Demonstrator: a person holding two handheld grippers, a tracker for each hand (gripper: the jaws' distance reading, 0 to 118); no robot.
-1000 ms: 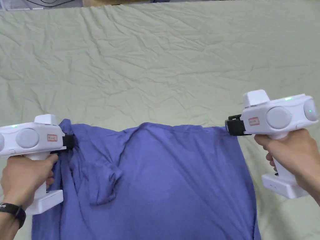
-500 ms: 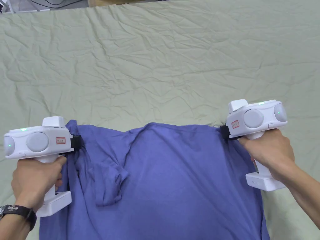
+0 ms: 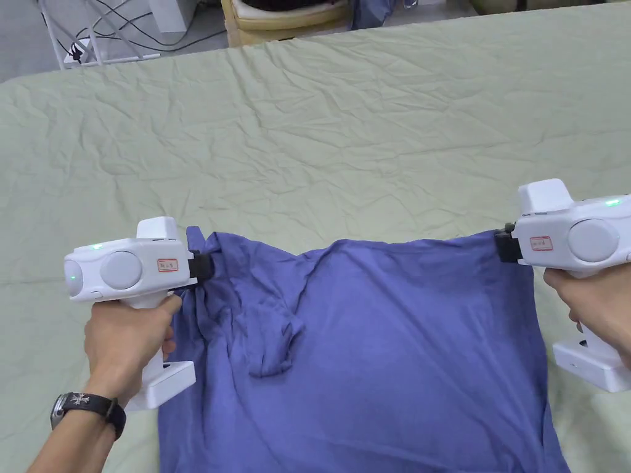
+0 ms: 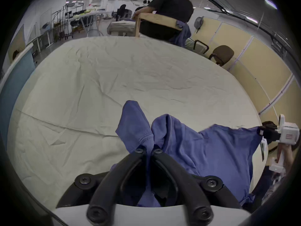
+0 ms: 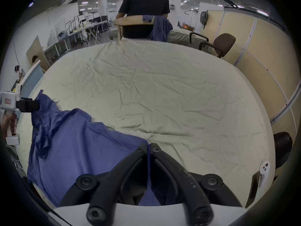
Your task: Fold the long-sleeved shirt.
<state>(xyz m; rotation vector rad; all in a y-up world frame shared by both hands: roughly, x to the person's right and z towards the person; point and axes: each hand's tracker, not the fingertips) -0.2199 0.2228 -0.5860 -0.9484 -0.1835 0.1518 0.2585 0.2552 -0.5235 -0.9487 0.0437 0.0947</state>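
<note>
shirt (image 3: pixel 382 345) lower part cut off

Right gripper (image 5: pixel 149 148): both jaws closed on an edge of the blue shirt (image 5: pixel 78 141). Shirt spans leftward to the left gripper (image 5: pixel 37 105), likewise clamped on it. Fabric hangs over a wrinkled pale green sheet (image 5: pixel 162 91). Beyond: seated person (image 5: pixel 144 6) on wooden chair (image 5: pixel 130 21), brown office chair (image 5: pixel 223 44)

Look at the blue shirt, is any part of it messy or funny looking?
Yes. The shirt is smooth on the side by the right gripper, but bunched and twisted by the left gripper. A loose flap hangs crumpled there, so that side is not spread flat like the rest.
</note>
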